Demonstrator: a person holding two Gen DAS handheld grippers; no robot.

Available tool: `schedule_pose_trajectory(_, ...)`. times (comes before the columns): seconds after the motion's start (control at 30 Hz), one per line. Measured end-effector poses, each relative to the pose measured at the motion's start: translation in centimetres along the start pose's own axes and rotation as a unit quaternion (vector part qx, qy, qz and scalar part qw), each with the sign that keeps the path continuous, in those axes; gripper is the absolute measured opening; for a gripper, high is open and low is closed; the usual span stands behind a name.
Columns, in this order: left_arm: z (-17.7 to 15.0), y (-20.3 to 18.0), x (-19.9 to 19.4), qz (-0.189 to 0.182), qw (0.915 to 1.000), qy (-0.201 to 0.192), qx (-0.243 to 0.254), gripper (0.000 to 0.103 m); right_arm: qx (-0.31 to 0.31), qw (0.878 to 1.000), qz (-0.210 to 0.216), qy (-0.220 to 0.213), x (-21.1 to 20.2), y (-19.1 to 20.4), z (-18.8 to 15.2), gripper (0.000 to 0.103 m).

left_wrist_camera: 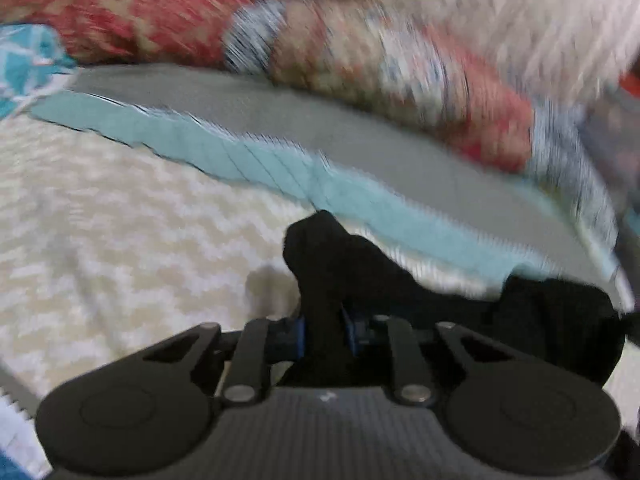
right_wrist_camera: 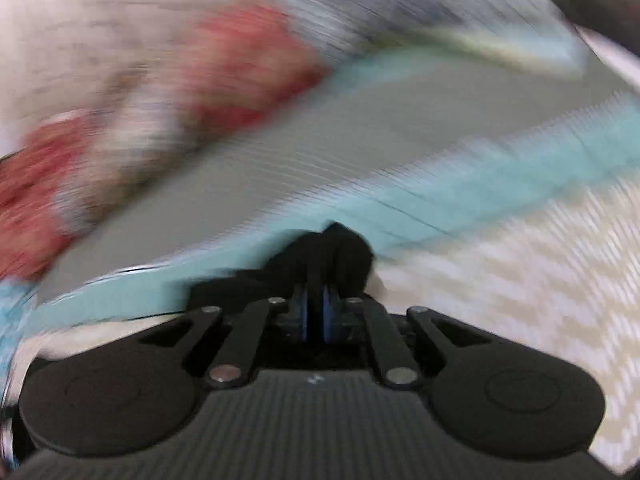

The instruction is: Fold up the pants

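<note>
Both views are blurred by motion. In the left wrist view my left gripper (left_wrist_camera: 322, 300) is shut on a bunch of the black pants (left_wrist_camera: 400, 276), which stretch off to the right edge of the view above the cream bedcover. In the right wrist view my right gripper (right_wrist_camera: 316, 276) is shut on another bunch of the black pants (right_wrist_camera: 340, 248), a dark fold trailing off to the left. Most of the pants are hidden below and behind the gripper bodies.
A cream zigzag-patterned bedcover (left_wrist_camera: 120, 232) lies under both grippers. Beyond it runs a grey sheet with a light blue border (left_wrist_camera: 280, 120). Red patterned pillows (left_wrist_camera: 120, 12) and a white textured cloth (left_wrist_camera: 500, 12) lie at the far side.
</note>
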State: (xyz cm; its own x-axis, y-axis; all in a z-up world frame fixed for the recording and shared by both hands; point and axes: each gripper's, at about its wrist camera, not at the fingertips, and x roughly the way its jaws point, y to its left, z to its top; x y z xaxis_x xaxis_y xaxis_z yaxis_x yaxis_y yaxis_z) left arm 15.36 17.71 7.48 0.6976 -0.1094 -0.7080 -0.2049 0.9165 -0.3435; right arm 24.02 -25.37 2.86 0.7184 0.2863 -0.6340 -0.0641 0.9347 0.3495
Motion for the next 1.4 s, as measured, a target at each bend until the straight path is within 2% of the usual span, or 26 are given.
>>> schedule_pose_trajectory(0.03,-0.3,0.8,-1.4,0.003,0.9998,-0.018,-0.012,0.016,-0.057,0.997,0.040,-0.016,-1.8,2.7,-0.9,0.007)
schedule_pose_trajectory(0.1,-1.3,2.5,-3.1,0.015,0.9988,-0.035,-0.031,0.016,-0.179,0.977,0.117,-0.023,-4.5,7.5,-3.7,0.007)
schedule_pose_trajectory(0.13,-1.7,3.4,-3.4,0.020,0.9985,-0.032,-0.041,0.016,-0.236,0.960,0.149,-0.016,-5.5,9.5,-5.8,0.009)
schedule_pose_trajectory(0.17,-2.2,4.0,-3.4,0.024,0.9983,-0.023,-0.047,0.016,-0.300,0.937,0.180,0.008,-6.3,11.3,-8.7,0.010)
schedule_pose_trajectory(0.2,-2.7,4.7,-3.0,0.029,0.9982,-0.008,-0.053,0.016,-0.341,0.918,0.196,0.038,-6.4,12.4,-11.1,0.017)
schedule_pose_trajectory(0.23,-3.2,5.1,-2.6,0.033,0.9978,0.004,-0.057,0.017,-0.373,0.903,0.203,0.071,-6.1,13.1,-13.3,0.030)
schedule_pose_trajectory(0.3,-4.1,5.6,-1.9,0.037,0.9965,0.023,-0.071,0.017,-0.421,0.877,0.199,0.116,-5.9,13.5,-17.3,0.036)
schedule_pose_trajectory(0.33,-4.4,5.8,-1.9,0.036,0.9963,0.023,-0.075,0.017,-0.431,0.873,0.194,0.122,-5.8,13.3,-18.1,0.036)
schedule_pose_trajectory(0.37,-4.5,5.9,-2.0,0.035,0.9963,0.019,-0.076,0.017,-0.428,0.876,0.188,0.123,-5.8,12.9,-18.2,0.036)
schedule_pose_trajectory(0.43,-4.4,6.0,-2.1,0.033,0.9964,0.015,-0.076,0.017,-0.384,0.898,0.182,0.116,-6.2,12.0,-16.5,0.037)
schedule_pose_trajectory(0.47,-4.5,5.9,-2.2,0.033,0.9965,0.014,-0.076,0.017,-0.350,0.913,0.179,0.109,-6.2,11.3,-15.1,0.039)
schedule_pose_trajectory(0.53,-4.6,6.0,-2.1,0.033,0.9963,0.014,-0.078,0.017,-0.276,0.944,0.160,0.087,-5.2,9.7,-11.6,0.050)
schedule_pose_trajectory(0.6,-4.6,6.0,-1.9,0.034,0.9959,0.013,-0.083,0.018,-0.200,0.970,0.121,0.072,-2.9,8.0,-8.6,0.057)
schedule_pose_trajectory(0.67,-4.6,5.9,-1.7,0.035,0.9957,0.011,-0.085,0.018,-0.115,0.987,0.080,0.077,0.5,6.2,-5.8,0.062)
schedule_pose_trajectory(0.7,-4.6,5.8,-1.7,0.037,0.9956,0.011,-0.085,0.018,-0.079,0.991,0.068,0.081,1.9,5.4,-5.0,0.064)
schedule_pose_trajectory(0.8,-4.4,5.6,-1.8,0.040,0.9958,0.011,-0.082,0.017,0.017,0.992,0.061,0.110,6.9,4.1,-3.3,0.070)
schedule_pose_trajectory(0.87,-4.2,5.3,-2.0,0.041,0.9960,0.008,-0.079,0.017,0.032,0.989,0.053,0.131,9.1,4.6,-3.9,0.070)
schedule_pose_trajectory(0.9,-4.0,5.1,-2.1,0.042,0.9962,0.005,-0.076,0.017,0.024,0.989,0.045,0.140,10.1,5.3,-4.3,0.057)
schedule_pose_trajectory(0.93,-3.8,4.9,-2.3,0.044,0.9964,0.002,-0.072,0.016,0.007,0.989,0.045,0.144,9.8,6.4,-4.8,0.018)
schedule_pose_trajectory(0.97,-3.6,4.6,-2.4,0.046,0.9966,-0.002,-0.068,0.016,-0.016,0.988,0.044,0.148,10.0,7.2,-4.9,0.014)
schedule_pose_trajectory(1.03,-3.0,4.2,-2.8,0.048,0.9970,-0.012,-0.059,0.016,-0.046,0.992,0.031,0.113,8.6,7.9,-3.6,0.012)
schedule_pose_trajectory(1.07,-2.7,4.0,-3.0,0.049,0.9971,-0.018,-0.056,0.015,-0.048,0.995,0.033,0.078,7.0,7.4,-2.4,0.012)
schedule_pose_trajectory(1.2,-0.8,3.3,-3.3,0.044,0.9964,-0.043,-0.058,0.015,-0.002,0.999,-0.022,-0.040,-0.1,1.6,4.1,0.011)
schedule_pose_trajectory(1.3,0.2,3.1,-3.1,0.039,0.9950,-0.059,-0.071,0.014,0.028,0.986,-0.101,-0.133,-6.5,-4.4,8.0,0.011)
schedule_pose_trajectory(1.4,0.3,2.8,-2.2,0.035,0.9950,-0.056,-0.076,0.014,0.066,0.969,-0.159,-0.177,-11.7,-10.0,9.4,0.011)
